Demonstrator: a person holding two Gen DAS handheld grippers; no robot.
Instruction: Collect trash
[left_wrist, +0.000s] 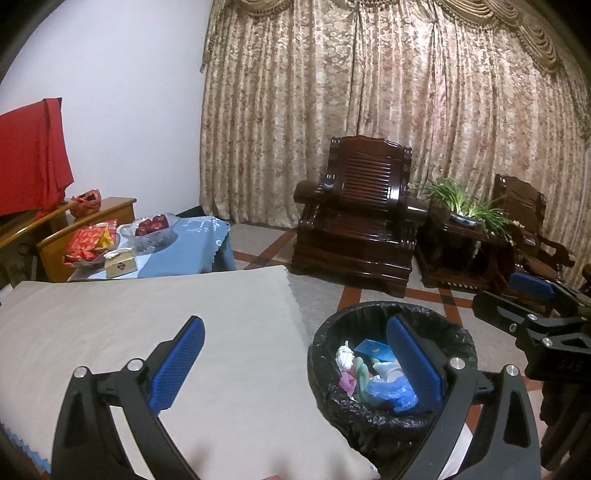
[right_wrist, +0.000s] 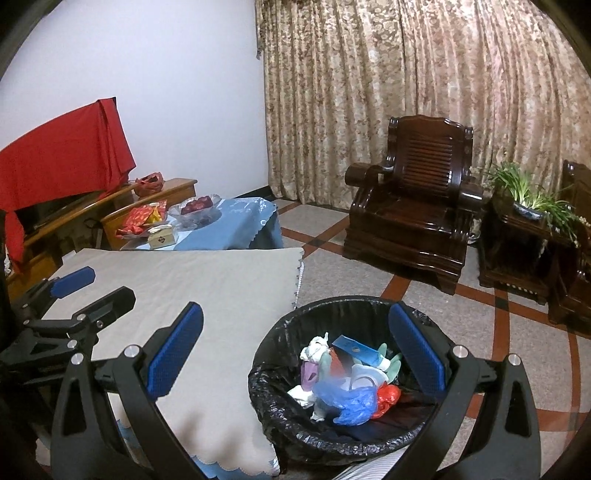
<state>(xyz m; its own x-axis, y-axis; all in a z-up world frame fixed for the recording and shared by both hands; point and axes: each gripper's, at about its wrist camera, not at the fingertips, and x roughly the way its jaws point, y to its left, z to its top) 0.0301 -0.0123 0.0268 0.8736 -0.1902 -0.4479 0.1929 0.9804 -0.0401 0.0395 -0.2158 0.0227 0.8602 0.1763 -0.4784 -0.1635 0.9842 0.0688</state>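
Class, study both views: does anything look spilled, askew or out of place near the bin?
Nothing stands out. The trash sits inside the black-lined bin, none on the beige cloth or floor, and both tongs are open and empty.

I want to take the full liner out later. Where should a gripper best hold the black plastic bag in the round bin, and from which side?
Grip the black plastic bag at its crinkled edge folded over the rim of the round bin, probably from above, one finger inside and one outside. That thin standing fold suits open jaws like the right gripper; the trash lies loose in the middle.
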